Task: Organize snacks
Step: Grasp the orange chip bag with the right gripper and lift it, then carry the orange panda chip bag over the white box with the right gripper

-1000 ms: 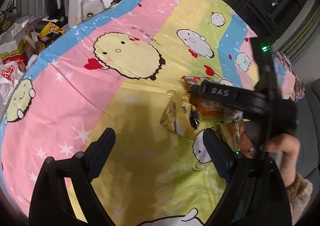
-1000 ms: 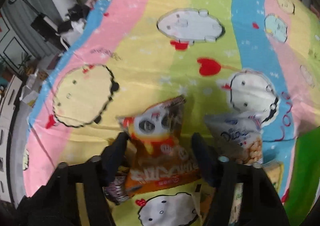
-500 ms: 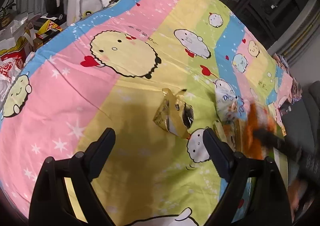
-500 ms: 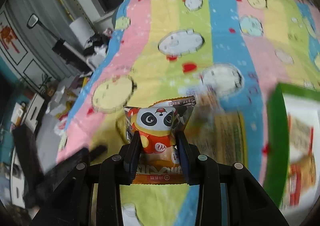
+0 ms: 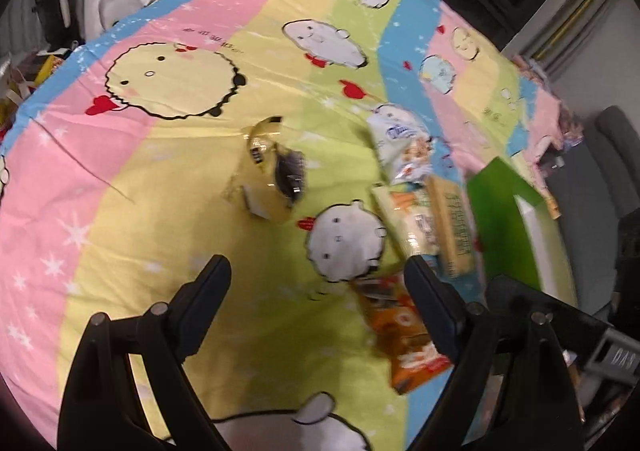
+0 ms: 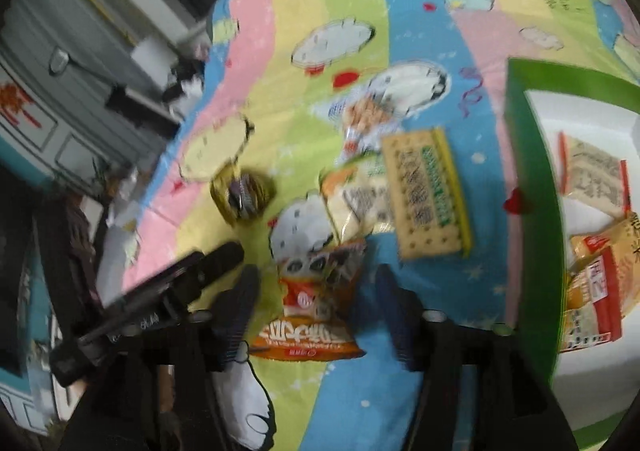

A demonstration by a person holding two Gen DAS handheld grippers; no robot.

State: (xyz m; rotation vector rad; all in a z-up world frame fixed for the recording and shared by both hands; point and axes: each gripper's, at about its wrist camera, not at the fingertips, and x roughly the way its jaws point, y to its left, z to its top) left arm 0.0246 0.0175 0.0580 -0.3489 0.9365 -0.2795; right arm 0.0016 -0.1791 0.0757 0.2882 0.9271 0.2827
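Left gripper (image 5: 316,283): jaws wide apart, both black fingers (image 5: 206,293) angled down toward the surface, nothing between them or touching the pads. In the right wrist view this gripper shows as a blurred dark arm at the left side (image 6: 160,303), just beside the right gripper's left finger.

Right gripper (image 6: 316,303): jaws opening, pointing down at a slant. Fingers (image 6: 236,307) stand clear on both sides of an orange snack bag (image 6: 310,307); pads not pressing on it. Motion blur on both fingers. In the left wrist view only a grey part of its body is visible at the right edge (image 5: 612,355), fingertips out of sight there.

No bare hand or sleeve clearly seen.
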